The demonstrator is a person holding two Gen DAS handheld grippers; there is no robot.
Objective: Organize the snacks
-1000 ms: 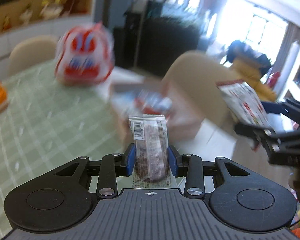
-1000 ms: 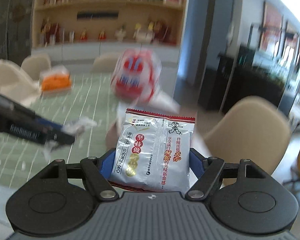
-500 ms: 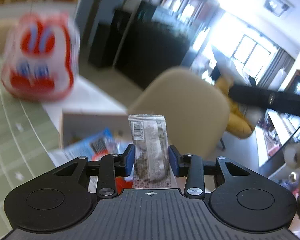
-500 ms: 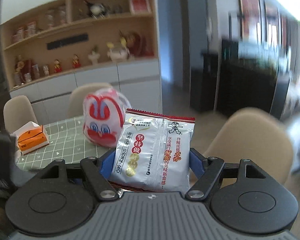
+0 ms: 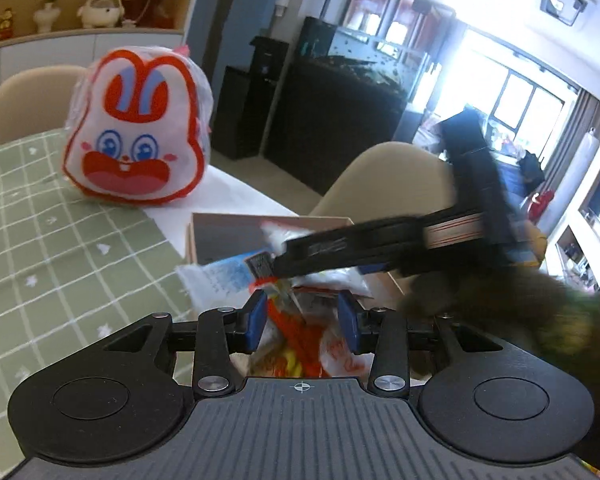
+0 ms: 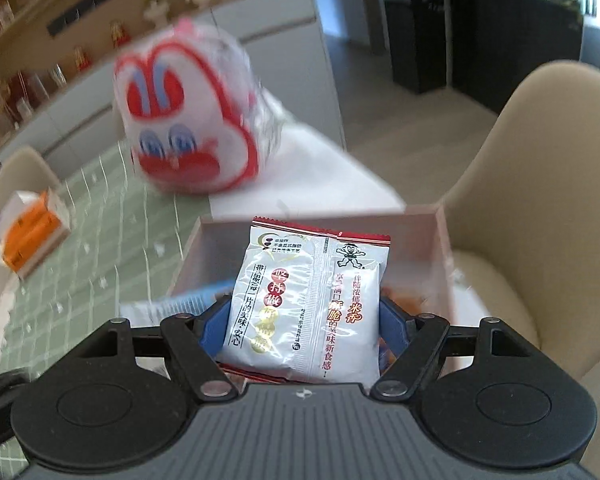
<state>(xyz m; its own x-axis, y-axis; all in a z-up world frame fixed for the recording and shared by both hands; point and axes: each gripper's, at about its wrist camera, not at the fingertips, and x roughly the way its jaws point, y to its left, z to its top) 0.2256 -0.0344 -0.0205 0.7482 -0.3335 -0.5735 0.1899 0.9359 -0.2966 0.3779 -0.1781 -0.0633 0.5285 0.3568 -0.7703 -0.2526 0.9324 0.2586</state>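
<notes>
A cardboard box (image 5: 228, 236) (image 6: 442, 248) stands at the table's edge with several snack packets inside. My left gripper (image 5: 302, 322) hovers just over the box, open and empty, above an orange-and-white packet (image 5: 300, 344). My right gripper (image 6: 308, 324) is shut on a silver rice-cracker packet (image 6: 308, 304) and holds it upright over the box. The right gripper's black body (image 5: 380, 244) crosses the left wrist view above the box. A blue-and-white packet (image 5: 220, 276) sticks out over the box's near left corner.
A red-and-white bunny-shaped bag (image 5: 136, 136) (image 6: 188, 120) stands on the green checked tablecloth (image 5: 40, 248) behind the box. An orange tissue box (image 6: 30, 232) lies further left. A beige chair (image 6: 540, 200) stands right beside the box, past the table's edge.
My left gripper has opened and let go of the narrow dark snack bar; it is gone from the jaws. Both grippers have come down over the box, the right still holding its packet.
</notes>
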